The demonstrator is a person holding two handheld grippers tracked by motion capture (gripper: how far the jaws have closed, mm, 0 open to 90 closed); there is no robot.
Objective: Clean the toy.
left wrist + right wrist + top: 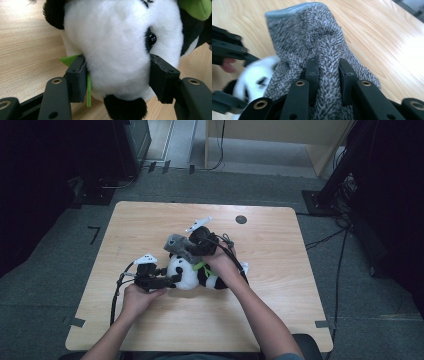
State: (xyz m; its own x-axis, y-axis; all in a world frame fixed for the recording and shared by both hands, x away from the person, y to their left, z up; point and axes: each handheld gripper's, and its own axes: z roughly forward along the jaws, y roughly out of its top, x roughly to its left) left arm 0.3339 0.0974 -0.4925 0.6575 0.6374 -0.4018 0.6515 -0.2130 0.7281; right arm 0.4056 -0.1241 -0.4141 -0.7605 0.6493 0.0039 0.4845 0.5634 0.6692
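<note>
We count one plush panda (192,272), one grey knitted cloth (177,246) and two tools on one wooden desk (280,270). The panda lies near the middle of the desk, its white head toward our left hand and its black-and-white body toward our right. It carries green felt pieces, one leaf (197,7) at the top right of the left gripper view and a strip (88,90) beside the tool's left pad.

Our left tool (172,279) sits on the panda's head: in the left gripper view its two black pads press into the white fur on either side, so it is clamped on the head. One shiny black eye (151,38) shows just above the right pad.

Our right tool (187,251) is pinched on the grey cloth, a fold of it squeezed between the two narrow pads in the right gripper view. The cloth hangs just above the panda's head, which appears blurred behind it there. One dark round mark (241,219) lies on the desk's far side.
</note>
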